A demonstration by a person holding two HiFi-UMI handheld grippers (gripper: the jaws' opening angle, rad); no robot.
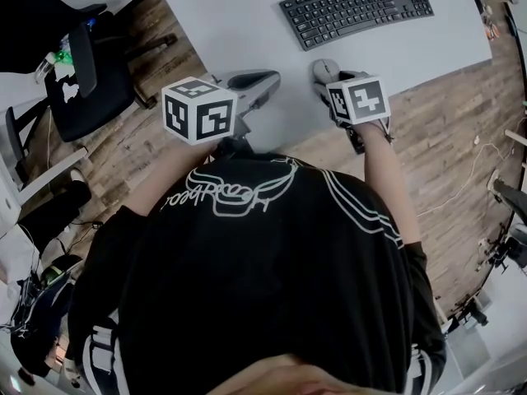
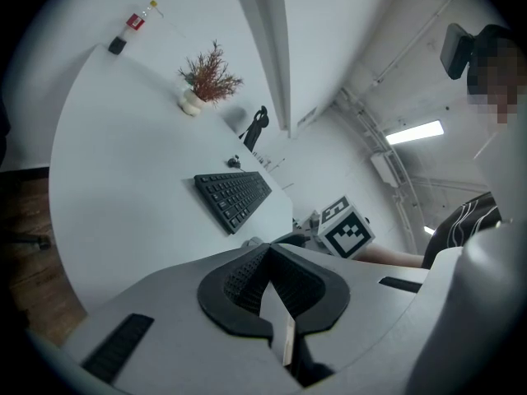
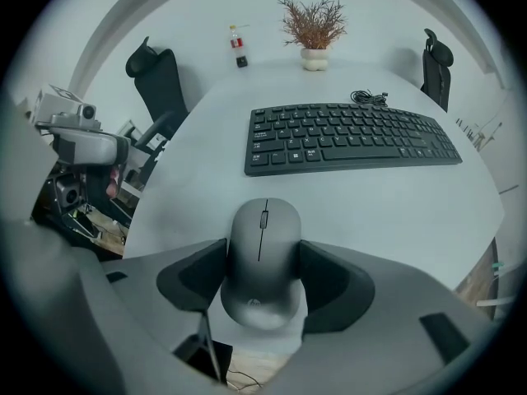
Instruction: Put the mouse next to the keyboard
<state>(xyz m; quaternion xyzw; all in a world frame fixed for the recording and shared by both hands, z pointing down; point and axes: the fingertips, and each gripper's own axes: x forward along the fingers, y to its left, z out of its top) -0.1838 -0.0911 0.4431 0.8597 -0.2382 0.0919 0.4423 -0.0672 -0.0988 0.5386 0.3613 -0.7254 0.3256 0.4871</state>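
Note:
A grey mouse [image 3: 262, 257] sits between the jaws of my right gripper [image 3: 262, 274], whose dark pads [image 3: 196, 274] press against both its sides. In the head view the mouse [image 1: 324, 70] is at the white table's near edge, below the black keyboard [image 1: 356, 8] and apart from it. The keyboard [image 3: 350, 137] lies straight ahead of the mouse. My left gripper [image 1: 265, 81] hovers over the table edge, left of the mouse. Its jaws [image 2: 268, 262] are closed together with nothing in them.
The white table [image 1: 239, 23] ends just behind the mouse, with wooden floor [image 1: 461, 138] below. A potted dry plant [image 3: 313, 27], a small bottle [image 3: 237, 44] and a coiled cable [image 3: 370, 97] stand at the table's far side. Black office chairs [image 1: 82, 81] flank the table.

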